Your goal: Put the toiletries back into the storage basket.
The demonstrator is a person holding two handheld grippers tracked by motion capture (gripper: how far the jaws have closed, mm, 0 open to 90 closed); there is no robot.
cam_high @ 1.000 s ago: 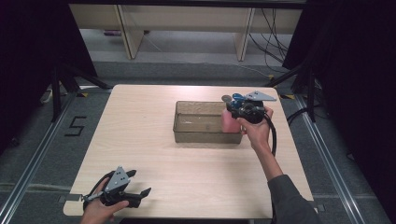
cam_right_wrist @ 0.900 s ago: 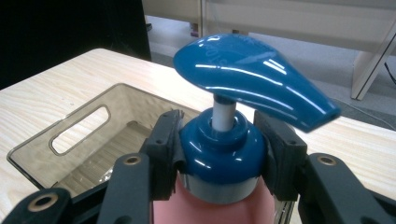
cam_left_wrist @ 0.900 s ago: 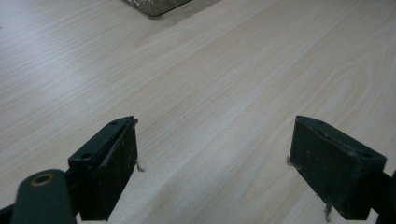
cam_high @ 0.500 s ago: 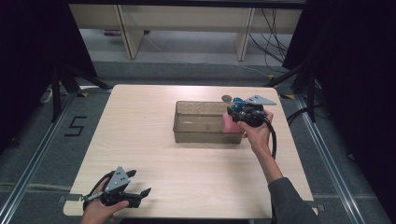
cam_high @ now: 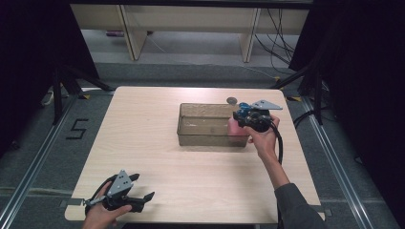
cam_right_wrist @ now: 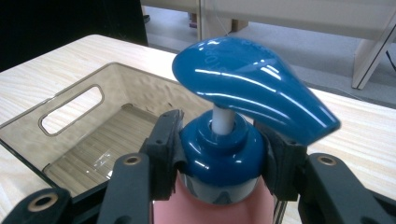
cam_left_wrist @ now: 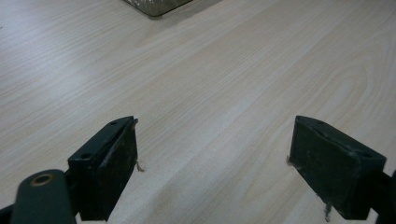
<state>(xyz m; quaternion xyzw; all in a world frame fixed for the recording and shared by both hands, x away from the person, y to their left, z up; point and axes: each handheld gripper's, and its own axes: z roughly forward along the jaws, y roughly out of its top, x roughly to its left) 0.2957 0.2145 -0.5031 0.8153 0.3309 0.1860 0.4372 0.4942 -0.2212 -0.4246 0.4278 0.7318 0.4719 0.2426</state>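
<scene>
I am clamping my right gripper (cam_right_wrist: 219, 154) on pump bottle (cam_right_wrist: 224, 154) collar for upright carry | hovering at bin (cam_high: 191, 136) right end | left gripper (cam_left_wrist: 215, 163) idling open, near-left table (cam_high: 143, 114) corner

- A pale wood-grain desk (cam_high: 157, 124).
- A small round grey disc (cam_high: 231, 100) on the desk just behind the bin.
- A black "5" (cam_high: 78, 129) marked on the grey floor.
- Pale shelving (cam_high: 191, 24) beyond.

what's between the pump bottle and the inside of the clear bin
Nothing visible. The right gripper holds the pump bottle by its blue collar at the bin's right end, and the bin's floor looks bare.
</scene>
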